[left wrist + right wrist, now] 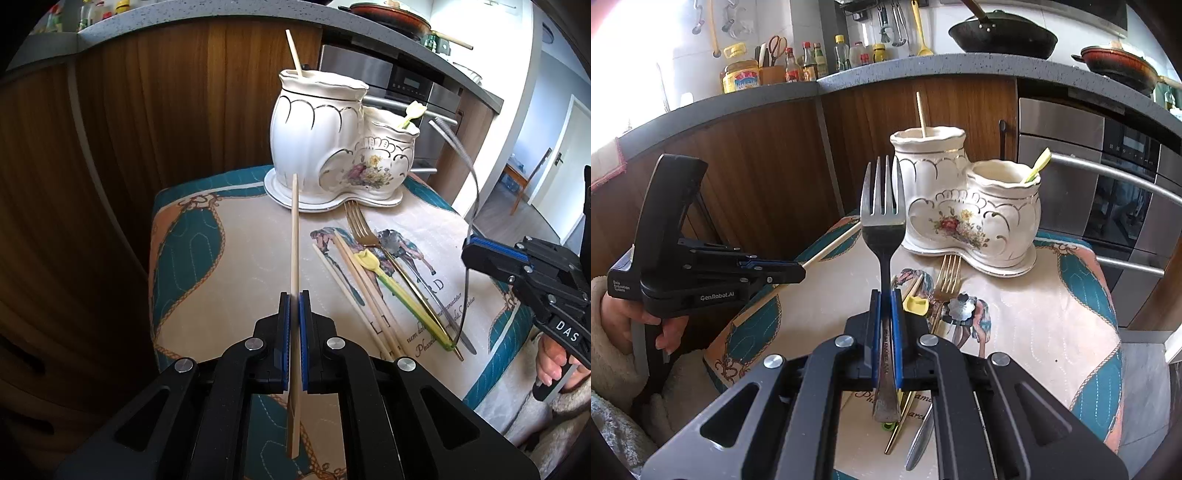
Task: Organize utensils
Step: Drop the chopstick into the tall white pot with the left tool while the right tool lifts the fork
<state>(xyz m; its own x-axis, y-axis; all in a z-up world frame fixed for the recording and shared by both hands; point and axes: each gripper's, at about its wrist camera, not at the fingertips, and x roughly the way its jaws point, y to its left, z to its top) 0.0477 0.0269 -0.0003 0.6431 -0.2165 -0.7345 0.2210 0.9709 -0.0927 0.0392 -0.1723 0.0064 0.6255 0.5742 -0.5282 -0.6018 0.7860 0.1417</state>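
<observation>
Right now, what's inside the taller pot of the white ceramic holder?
One chopstick sticks up out of the taller pot. The pot's wall hides its lower end and anything else deeper inside.

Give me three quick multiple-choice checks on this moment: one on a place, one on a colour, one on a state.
1. Where does the gold fork lie?
A. in the tall pot
B. on the cloth in front of the holder
C. on the counter

2. What colour is the spoon in the short pot?
A. red
B. black
C. yellow-green

3. What do the right tongs hold?
A. a silver fork
B. a chopstick
C. nothing

Key: 1 B, its tines point at the ceramic holder's base. 2 C, a yellow-green spoon leans on the rim. 3 A, the silver fork stands clamped between the pads.
</observation>
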